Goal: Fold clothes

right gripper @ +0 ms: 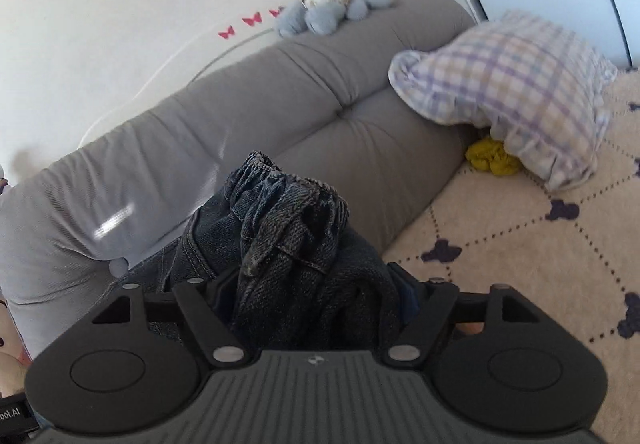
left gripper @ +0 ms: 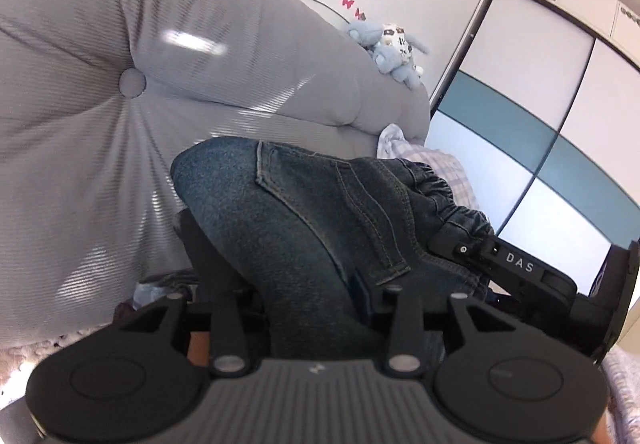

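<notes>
Denim fills the left wrist view: the jeans bulge up between the fingers of the left hand-held gripper, back pocket facing the camera, elastic waistband bunched to the right. Its jaws look clamped on the cloth, though the fingertips are buried in it. The right hand-held gripper reaches in from the right at the waistband. Behind stands a grey padded headboard with a blue plush toy on top, and a wardrobe beyond.

From the right wrist view, the gathered waistband of the jeans rises between that gripper's fingers. The jaws stand wide, and I cannot tell whether the pads press or merely flank the thick bundle. A checked pillow and a yellow cloth lie on the bed's cream cover.

Likely risk: if the right side is loose, the waistband could slip out and the jeans hang from one gripper, twisting instead of spreading flat. The crumpled bunching may also set a crooked fold.
</notes>
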`<move>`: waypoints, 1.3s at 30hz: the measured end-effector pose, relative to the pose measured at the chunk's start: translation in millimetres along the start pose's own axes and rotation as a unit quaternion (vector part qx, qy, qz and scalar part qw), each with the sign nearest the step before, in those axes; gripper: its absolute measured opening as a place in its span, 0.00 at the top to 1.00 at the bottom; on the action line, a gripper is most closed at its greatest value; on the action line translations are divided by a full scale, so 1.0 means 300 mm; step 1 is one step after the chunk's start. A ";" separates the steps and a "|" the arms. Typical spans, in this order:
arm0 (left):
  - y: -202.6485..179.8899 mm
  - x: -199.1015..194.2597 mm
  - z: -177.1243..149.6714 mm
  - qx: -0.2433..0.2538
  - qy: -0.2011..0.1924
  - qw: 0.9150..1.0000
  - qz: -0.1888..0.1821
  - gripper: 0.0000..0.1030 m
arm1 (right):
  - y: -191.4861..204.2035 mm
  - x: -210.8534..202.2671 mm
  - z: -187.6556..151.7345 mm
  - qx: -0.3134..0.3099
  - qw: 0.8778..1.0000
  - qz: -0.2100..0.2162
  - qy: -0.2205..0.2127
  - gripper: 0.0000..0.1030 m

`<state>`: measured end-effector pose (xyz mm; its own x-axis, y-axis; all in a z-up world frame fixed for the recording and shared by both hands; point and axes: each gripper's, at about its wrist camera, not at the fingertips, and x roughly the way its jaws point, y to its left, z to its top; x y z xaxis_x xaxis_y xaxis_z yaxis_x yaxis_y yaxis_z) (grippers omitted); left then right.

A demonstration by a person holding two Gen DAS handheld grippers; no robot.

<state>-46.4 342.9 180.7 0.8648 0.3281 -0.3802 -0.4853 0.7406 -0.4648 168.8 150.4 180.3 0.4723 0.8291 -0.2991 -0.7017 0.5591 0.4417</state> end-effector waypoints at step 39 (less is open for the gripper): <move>-0.735 -0.216 -0.915 0.264 0.187 0.940 -0.104 0.13 | -0.492 -1.819 -0.567 0.092 0.919 -0.356 0.141 0.10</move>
<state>-31.0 -2.6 88.3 0.7796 -0.0120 -0.6261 -0.0935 0.9864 -0.1354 -76.2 -384.7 134.6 0.6009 0.2350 -0.7640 -0.1543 0.9719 0.1776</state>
